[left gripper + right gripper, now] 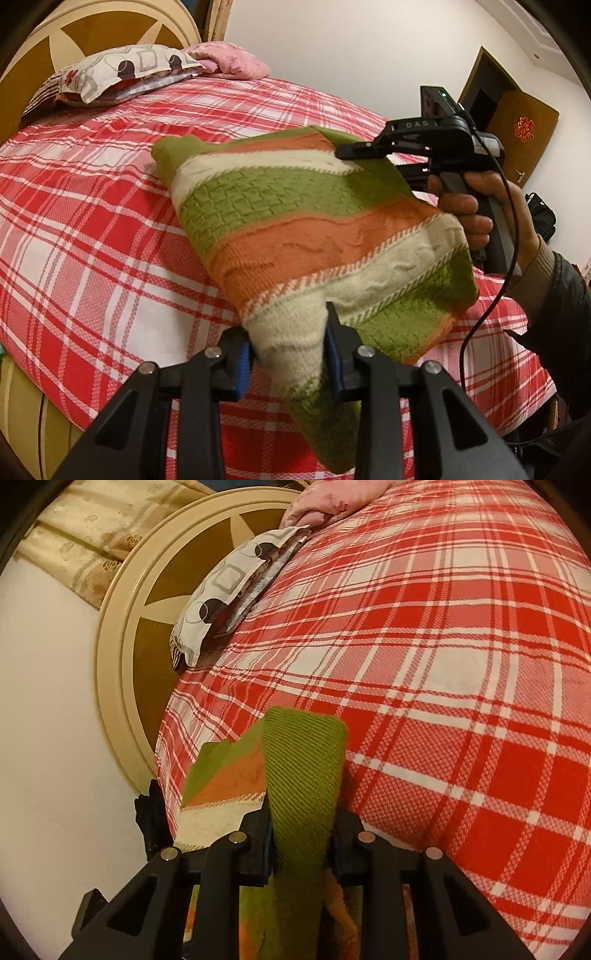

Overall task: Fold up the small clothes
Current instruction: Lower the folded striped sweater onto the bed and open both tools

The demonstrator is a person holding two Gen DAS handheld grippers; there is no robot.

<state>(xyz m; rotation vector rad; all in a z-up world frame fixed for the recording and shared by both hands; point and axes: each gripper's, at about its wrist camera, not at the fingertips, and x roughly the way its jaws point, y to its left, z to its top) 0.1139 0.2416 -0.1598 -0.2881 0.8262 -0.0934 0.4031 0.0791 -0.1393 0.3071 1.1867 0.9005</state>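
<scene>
A small knitted sweater point(310, 225) with green, orange and cream stripes hangs in the air above the bed, stretched between both grippers. My left gripper point(290, 354) is shut on its cream lower corner. My right gripper point(354, 152), seen from the left wrist view with the hand behind it, is shut on the green upper edge. In the right wrist view the right gripper point(301, 840) pinches a green ribbed band of the sweater point(303, 768); the rest of it hangs to the left and below.
The bed point(92, 206) has a red and white plaid cover point(461, 672). A patterned pillow point(110, 72) and a pink cushion point(232, 62) lie by the round headboard point(122, 635). A brown door point(517, 122) is in the far wall. A cable point(491, 288) trails from the right gripper.
</scene>
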